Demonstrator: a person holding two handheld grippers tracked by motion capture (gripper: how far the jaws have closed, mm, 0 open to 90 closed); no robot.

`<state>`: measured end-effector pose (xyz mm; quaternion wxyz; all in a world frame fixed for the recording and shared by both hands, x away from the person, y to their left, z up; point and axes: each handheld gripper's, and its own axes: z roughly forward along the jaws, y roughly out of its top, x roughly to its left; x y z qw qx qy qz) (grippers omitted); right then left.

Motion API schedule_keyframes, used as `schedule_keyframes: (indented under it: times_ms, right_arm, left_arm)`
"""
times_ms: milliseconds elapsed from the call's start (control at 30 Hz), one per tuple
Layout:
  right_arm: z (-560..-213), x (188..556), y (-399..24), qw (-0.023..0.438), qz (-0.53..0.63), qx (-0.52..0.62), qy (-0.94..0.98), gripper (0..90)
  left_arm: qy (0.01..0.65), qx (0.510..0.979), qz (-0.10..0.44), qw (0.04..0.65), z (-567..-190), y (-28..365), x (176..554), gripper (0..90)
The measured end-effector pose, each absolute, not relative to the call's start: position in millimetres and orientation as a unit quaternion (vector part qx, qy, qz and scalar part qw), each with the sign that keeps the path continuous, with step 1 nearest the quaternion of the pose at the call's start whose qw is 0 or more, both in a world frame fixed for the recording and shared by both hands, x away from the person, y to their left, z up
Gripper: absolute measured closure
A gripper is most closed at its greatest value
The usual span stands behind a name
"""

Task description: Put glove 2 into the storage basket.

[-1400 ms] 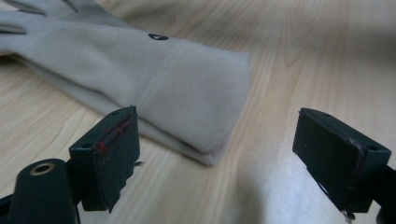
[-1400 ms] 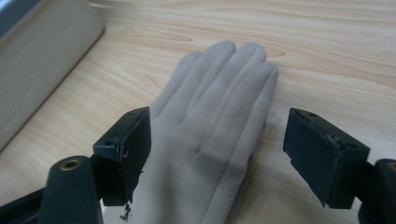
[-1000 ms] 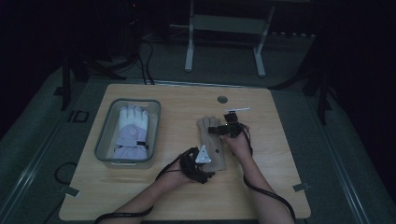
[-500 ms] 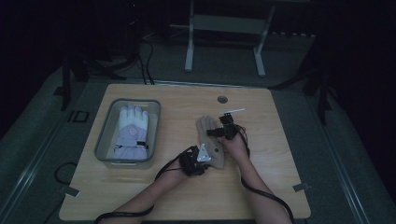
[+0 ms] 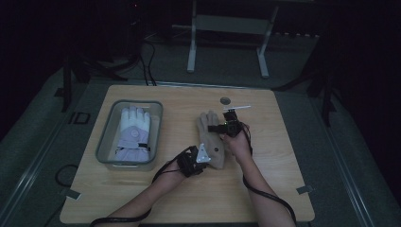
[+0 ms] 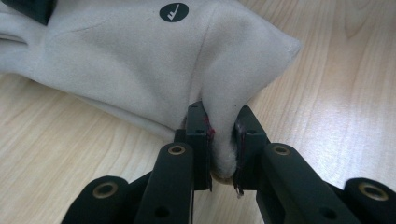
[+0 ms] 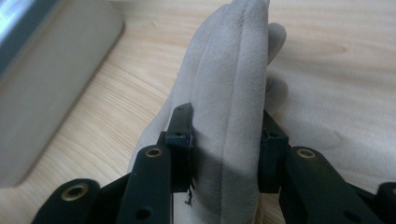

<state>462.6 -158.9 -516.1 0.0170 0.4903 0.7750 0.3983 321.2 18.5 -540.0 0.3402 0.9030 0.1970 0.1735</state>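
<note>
Left gripper: jaws have just closed, pinching a fold of the cuff edge of the tan glove.
Right gripper: jaws have just been closing, clamped across the glove's bunched fingers.
Risk: thin pinch at the cuff may slip if the hands pull apart; soft fabric could sag or twist between the grips.
Glove look: beige, suede-like, round dark logo near cuff.
Glove place: on the wooden table, just right of the clear bin holding a white glove.
</note>
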Motion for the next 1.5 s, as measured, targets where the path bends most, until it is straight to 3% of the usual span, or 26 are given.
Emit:
schedule_keyframes:
  times_ms: [533, 1500]
  right_arm:
    - [-466.2, 456.9, -127.9, 0.027, 0.435, 0.455, 0.776, 65.3]
    - [-440.9, 458.1, -46.2, 0.001, 0.454, 0.399, 0.797, 65.2]
  left_arm:
    - [0.207, 0.894, 0.199, 0.343, -492.7, 53.8, 311.0, 80.1]
    - [0.258, 0.882, 0.213, 0.331, -470.1, 134.1, 295.5, 80.2]
